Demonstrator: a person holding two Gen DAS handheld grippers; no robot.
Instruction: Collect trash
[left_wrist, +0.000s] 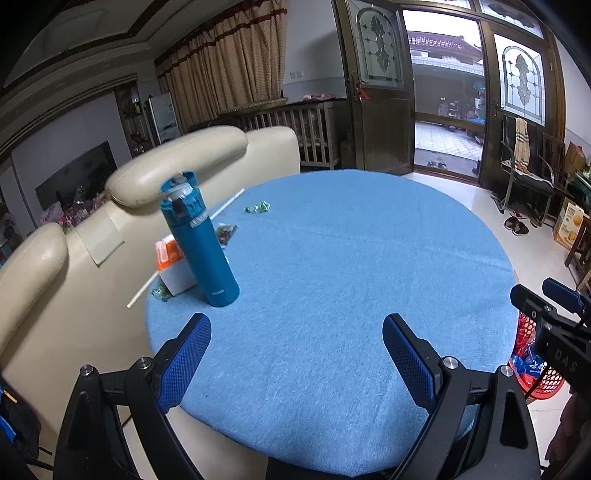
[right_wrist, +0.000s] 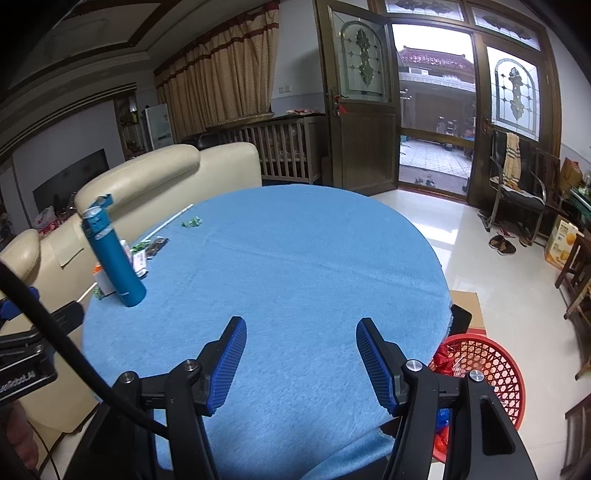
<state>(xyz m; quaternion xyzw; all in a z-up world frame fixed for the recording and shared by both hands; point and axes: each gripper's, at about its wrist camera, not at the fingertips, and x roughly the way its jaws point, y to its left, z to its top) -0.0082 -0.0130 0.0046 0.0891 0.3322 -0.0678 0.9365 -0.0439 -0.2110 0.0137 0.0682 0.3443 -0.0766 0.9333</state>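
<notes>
A round table with a blue cloth (left_wrist: 332, 277) (right_wrist: 295, 277) holds trash on its left side: a green wrapper (left_wrist: 257, 207) (right_wrist: 191, 222), a dark wrapper (left_wrist: 226, 233) (right_wrist: 157, 244), a white and orange box (left_wrist: 173, 267), a crumpled green wrapper (left_wrist: 161, 291) and a long white straw (left_wrist: 184, 247) (right_wrist: 168, 221). A red mesh basket (right_wrist: 491, 373) (left_wrist: 535, 373) stands on the floor at the table's right, with wrappers inside. My left gripper (left_wrist: 295, 354) is open and empty over the near edge. My right gripper (right_wrist: 301, 362) is open and empty over the near table edge.
A tall teal flask (left_wrist: 201, 243) (right_wrist: 112, 254) with its lid open stands among the trash. A cream sofa (left_wrist: 74, 258) backs against the table's left. A cardboard box (right_wrist: 469, 306) sits beyond the basket. Chairs (right_wrist: 517, 184) and slippers (right_wrist: 502, 243) are at the right by the open door.
</notes>
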